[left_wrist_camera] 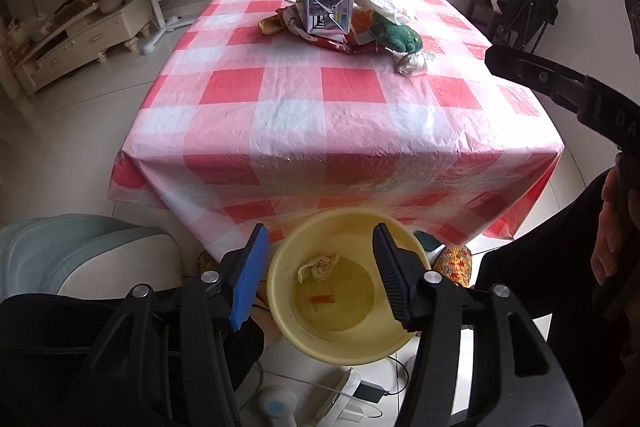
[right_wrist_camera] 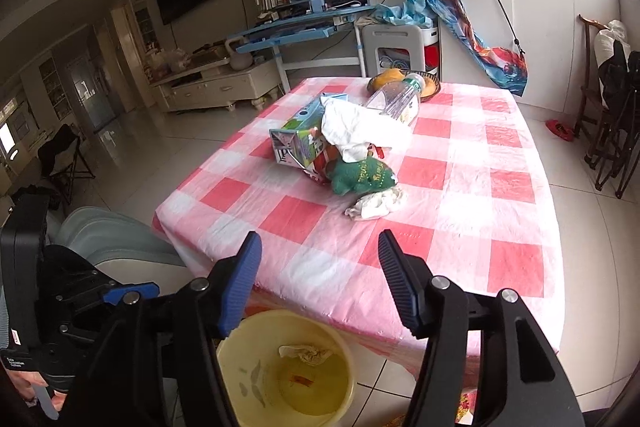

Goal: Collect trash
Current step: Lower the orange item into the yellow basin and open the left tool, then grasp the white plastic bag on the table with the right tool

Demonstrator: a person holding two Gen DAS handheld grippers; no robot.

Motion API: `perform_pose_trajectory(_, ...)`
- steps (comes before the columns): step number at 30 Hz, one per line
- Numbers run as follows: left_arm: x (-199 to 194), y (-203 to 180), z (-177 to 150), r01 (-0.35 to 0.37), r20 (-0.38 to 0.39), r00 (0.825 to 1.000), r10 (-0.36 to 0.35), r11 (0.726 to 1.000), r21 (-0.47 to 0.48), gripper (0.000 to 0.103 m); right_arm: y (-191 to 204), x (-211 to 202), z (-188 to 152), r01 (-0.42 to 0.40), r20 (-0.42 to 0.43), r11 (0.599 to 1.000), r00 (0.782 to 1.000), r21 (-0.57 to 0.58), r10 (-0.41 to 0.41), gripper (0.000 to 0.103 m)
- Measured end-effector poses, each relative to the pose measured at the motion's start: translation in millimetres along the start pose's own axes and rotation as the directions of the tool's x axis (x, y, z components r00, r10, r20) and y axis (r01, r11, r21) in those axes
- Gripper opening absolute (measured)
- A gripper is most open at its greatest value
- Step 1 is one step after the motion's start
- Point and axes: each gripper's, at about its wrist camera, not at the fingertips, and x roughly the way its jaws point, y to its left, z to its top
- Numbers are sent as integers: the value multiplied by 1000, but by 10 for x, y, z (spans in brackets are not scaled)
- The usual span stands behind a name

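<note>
A yellow bin [left_wrist_camera: 340, 343] stands on the floor at the table's near edge; it also shows in the right wrist view [right_wrist_camera: 248, 379]. A crumpled tissue [left_wrist_camera: 318, 265] and a small orange scrap [left_wrist_camera: 322, 298] lie inside. On the red-checked table [left_wrist_camera: 300, 115] a trash pile holds a milk carton [right_wrist_camera: 298, 139], a white wrapper [right_wrist_camera: 356, 125], a plastic bottle [right_wrist_camera: 396, 101], a green cloth [right_wrist_camera: 362, 177] and a crumpled tissue [right_wrist_camera: 376, 205]. My left gripper [left_wrist_camera: 320, 275] is open above the bin, empty. My right gripper [right_wrist_camera: 320, 283] is open over the table's near edge, empty.
A grey cushioned seat [right_wrist_camera: 116, 247] stands left of the bin. Cables and a charger [left_wrist_camera: 360, 393] lie on the floor. A bowl with fruit [right_wrist_camera: 424, 85] sits at the table's far edge. A blue desk [right_wrist_camera: 296, 27] and folded chairs [right_wrist_camera: 616, 131] stand beyond.
</note>
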Motion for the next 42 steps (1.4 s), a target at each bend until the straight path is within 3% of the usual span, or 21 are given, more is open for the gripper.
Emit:
perform_pose_trajectory(8,-103,94,74,-86,89,992,90,995,-49,64,-72,23,36,3,15,1000,1000,-7,-3,64)
perform_pose_trajectory(12,-173,191,96,-90,125,987,102,991,-103,71,-65,58,180,21,27,999,999,-46,-19,64)
perform_pose_trajectory(18,-195,257,133,-96,141,983,117,984,-150,72,-103,229,440,55,41,994,998,-95,-51,67)
perform_pose_trajectory(26,-269,237,157,-94,186,975,121,984,-149,76,-125,633,700,111,14,982,994,-150,-110,67)
perform_pose_trajectory(37,-397,320,162,-32,223,972,70,985,-170,79,-275,1228,894,122,-110,990,985,-74,-129,67)
perform_pose_trajectory(39,-405,378,167,-9,222,974,51,982,-188,81,-298,1288,906,115,-133,991,983,-63,-123,59)
perform_pose_trajectory(41,-395,433,176,16,216,976,29,979,-204,82,-312,1325,889,105,-157,993,981,-56,-113,35)
perform_pose_trajectory(42,-391,462,181,25,213,977,21,977,-213,82,-308,1332,878,106,-164,993,980,-59,-114,30)
